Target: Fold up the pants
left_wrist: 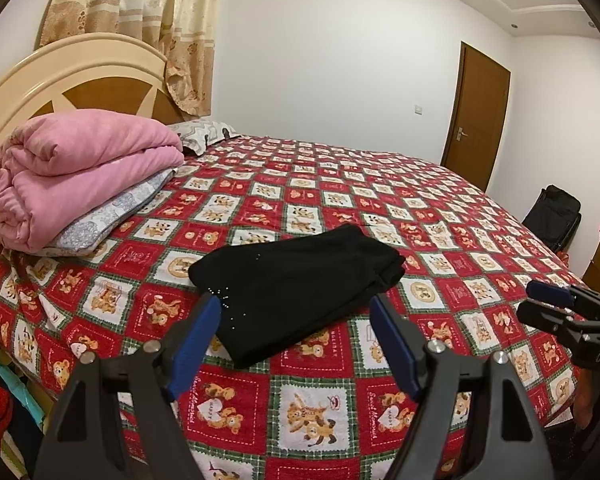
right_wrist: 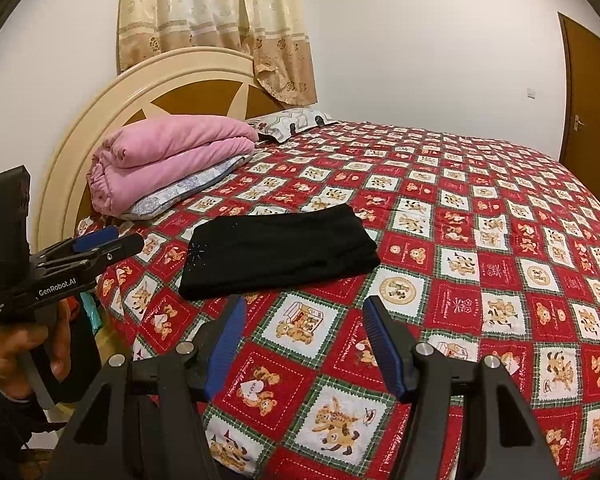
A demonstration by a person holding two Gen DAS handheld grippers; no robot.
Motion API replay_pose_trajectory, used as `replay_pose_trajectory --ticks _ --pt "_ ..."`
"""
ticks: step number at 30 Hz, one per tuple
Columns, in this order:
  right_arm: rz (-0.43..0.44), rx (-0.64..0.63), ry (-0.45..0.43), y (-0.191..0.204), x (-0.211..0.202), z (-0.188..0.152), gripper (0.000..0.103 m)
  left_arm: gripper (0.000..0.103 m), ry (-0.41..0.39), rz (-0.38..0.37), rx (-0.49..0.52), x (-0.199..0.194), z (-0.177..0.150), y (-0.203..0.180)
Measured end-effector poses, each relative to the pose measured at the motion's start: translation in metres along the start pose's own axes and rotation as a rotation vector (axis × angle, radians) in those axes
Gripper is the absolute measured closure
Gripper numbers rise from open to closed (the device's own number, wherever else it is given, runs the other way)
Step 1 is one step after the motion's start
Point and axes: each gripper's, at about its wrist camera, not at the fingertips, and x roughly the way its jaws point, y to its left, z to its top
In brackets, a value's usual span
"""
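Black pants lay folded on the bed — soft, light, floppy; pinch stacked edges. Left claw and right claw gaped, empty.

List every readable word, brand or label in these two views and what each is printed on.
"GenRobot.AI": white print on the left tool's black body.
"DAS": partial letters on the right tool's body.
Small label below "GenRobot.AI": too small to read.
Script on the bedspread squares: too blurred to read reliably.

Bed with pants, quilt
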Motion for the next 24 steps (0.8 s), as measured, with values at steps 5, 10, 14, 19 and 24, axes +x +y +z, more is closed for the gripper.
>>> replay_pose_trajectory --ticks 5,10,14,19,24 --pt "0.001 0.009 -0.007 -0.0006 -0.0001 -0.0004 0.041 0.023 0.001 0.001 0.005 -0.0001 0.0 0.0007" --pt "0.006 0.016 -0.02 -0.0011 -0.0009 -0.0003 0.04 0.022 0.0 0.002 0.005 0.0001 -0.0003 0.0016" --pt "0.009 0.017 -0.021 -0.0018 -0.0024 -0.0002 0.039 0.013 -0.001 0.011 0.007 0.0002 0.0001 0.0021" --pt "0.011 0.015 -0.017 -0.0009 -0.003 -0.0017 0.039 0.001 -0.031 0.044 0.019 -0.0051 0.004 0.0021" --pt "0.016 0.006 -0.007 0.0016 -0.0005 -0.0041 0.039 0.001 -0.026 0.044 0.011 -0.0053 0.0054 0.002"
